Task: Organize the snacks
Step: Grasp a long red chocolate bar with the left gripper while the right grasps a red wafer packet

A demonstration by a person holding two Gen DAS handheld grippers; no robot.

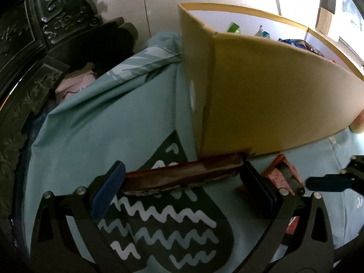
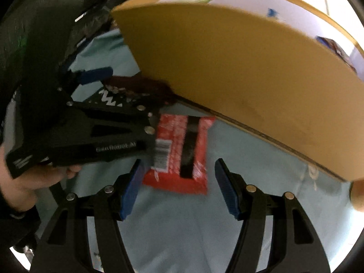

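Observation:
A dark brown snack bar (image 1: pixel 182 175) lies on the teal cloth against the bottom corner of a yellow cardboard box (image 1: pixel 261 91). My left gripper (image 1: pixel 183 168) is open wide, its blue pads standing at the bar's two ends. A red snack packet (image 2: pixel 179 150) lies flat, barcode side up, just right of that gripper. My right gripper (image 2: pixel 178 161) hovers over the packet, open, with the packet showing between its tips and untouched. One of the right gripper's blue fingers (image 1: pixel 325 183) shows at the right edge of the left wrist view.
Several snack packs (image 1: pixel 293 42) sit inside the white-lined box (image 2: pixel 227 68). The patterned teal cloth (image 1: pixel 113 125) covers the surface. Dark carved furniture (image 1: pixel 34 34) stands at the left. A hand (image 2: pixel 34 182) holds the left gripper. A tan round object (image 2: pixel 357 195) sits by the box's right end.

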